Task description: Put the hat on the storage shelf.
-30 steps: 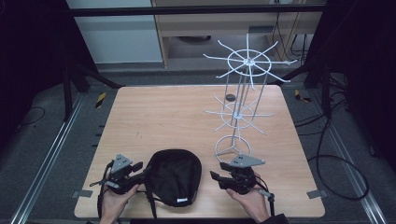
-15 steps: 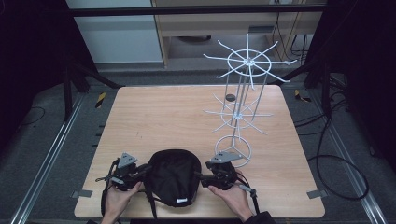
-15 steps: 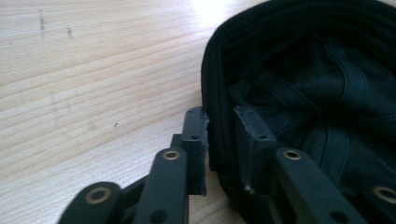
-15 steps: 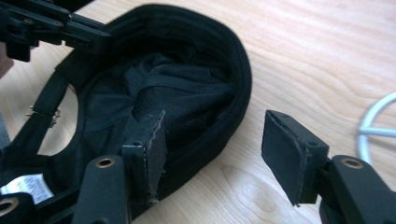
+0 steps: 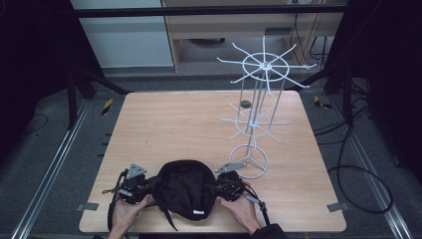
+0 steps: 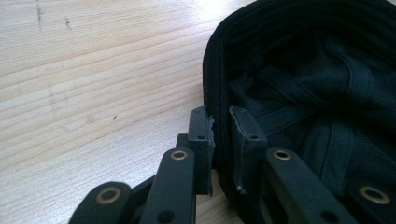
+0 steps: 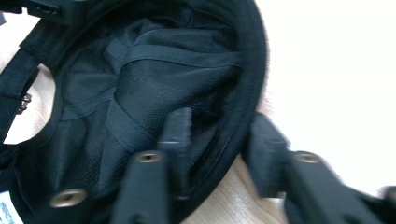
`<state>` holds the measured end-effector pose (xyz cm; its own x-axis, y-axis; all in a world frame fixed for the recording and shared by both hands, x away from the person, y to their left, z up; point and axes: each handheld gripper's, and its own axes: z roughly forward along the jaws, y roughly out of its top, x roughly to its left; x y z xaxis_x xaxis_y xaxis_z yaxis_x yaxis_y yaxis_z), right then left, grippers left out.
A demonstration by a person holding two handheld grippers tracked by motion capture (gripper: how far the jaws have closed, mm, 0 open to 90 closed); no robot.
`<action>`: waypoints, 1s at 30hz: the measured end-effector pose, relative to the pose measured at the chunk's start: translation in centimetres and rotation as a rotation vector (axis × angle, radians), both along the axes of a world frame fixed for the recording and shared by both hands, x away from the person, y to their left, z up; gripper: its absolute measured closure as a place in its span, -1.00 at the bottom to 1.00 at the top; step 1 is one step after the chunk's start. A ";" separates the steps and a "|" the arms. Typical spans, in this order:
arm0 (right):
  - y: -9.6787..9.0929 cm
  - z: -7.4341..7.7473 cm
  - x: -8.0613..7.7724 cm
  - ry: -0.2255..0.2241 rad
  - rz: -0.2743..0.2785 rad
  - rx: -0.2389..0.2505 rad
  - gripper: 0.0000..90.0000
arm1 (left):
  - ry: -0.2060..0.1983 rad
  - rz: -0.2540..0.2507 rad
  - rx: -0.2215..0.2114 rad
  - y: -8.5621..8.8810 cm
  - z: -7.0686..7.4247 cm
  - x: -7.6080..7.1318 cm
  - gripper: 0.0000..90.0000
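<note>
A black cap lies upside down at the near edge of the wooden table, its open crown facing up so the mesh lining and inner seam tapes show. A small white label sits on its near edge. A black strap trails from the cap toward the table's near edge.

Left gripper: at the cap's left side, held in the person's left hand. In the left gripper view the two black jaws stand one on each side of the cap's rim, one outside against the table side and one inside the crown. They are drawn close together with the rim pinched between them; this gripper is clamped on the cap.

Right gripper: at the cap's right side, held in the right hand. In the right gripper view the jaws straddle the rim, one inside against the mesh lining and one outside. A clear gap remains between the outer jaw and the rim, so this gripper is spread and not gripping. The view is somewhat blurred.

A white wire display stand stands just beyond the cap and to its right, its ring base near the right gripper. It has two tiers of radiating arms, all bare. A small dark round object lies on the table well beyond the cap, beside the stand's uprights; too small to identify.
</note>
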<state>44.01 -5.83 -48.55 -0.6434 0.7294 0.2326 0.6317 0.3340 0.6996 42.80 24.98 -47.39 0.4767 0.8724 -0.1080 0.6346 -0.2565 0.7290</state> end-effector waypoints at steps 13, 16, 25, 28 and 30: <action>-0.7 4.4 -1.1 -0.305 0.005 0.068 0.84 | 0.006 -0.016 -0.021 -1.6 -0.2 0.9 0.73; -0.5 4.9 -1.5 -0.345 0.032 0.075 0.84 | 0.008 -0.007 -0.038 -1.8 -0.3 1.5 0.73; 0.7 4.5 -2.5 -0.385 0.166 0.048 0.82 | -0.013 0.005 -0.056 -3.0 -0.9 3.8 0.71; 0.9 3.8 -2.7 -0.377 0.173 0.016 0.82 | -0.014 -0.004 -0.044 -3.1 -1.1 3.9 0.69; 0.9 3.7 -2.8 -0.381 0.167 0.006 0.82 | -0.017 -0.011 -0.049 -3.0 -1.0 3.8 0.66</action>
<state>41.21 -4.95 -44.90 -0.7934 0.6073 -0.0409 0.2650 0.4051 0.8750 46.63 21.99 -48.41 0.4881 0.8611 -0.1424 0.6197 -0.2271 0.7513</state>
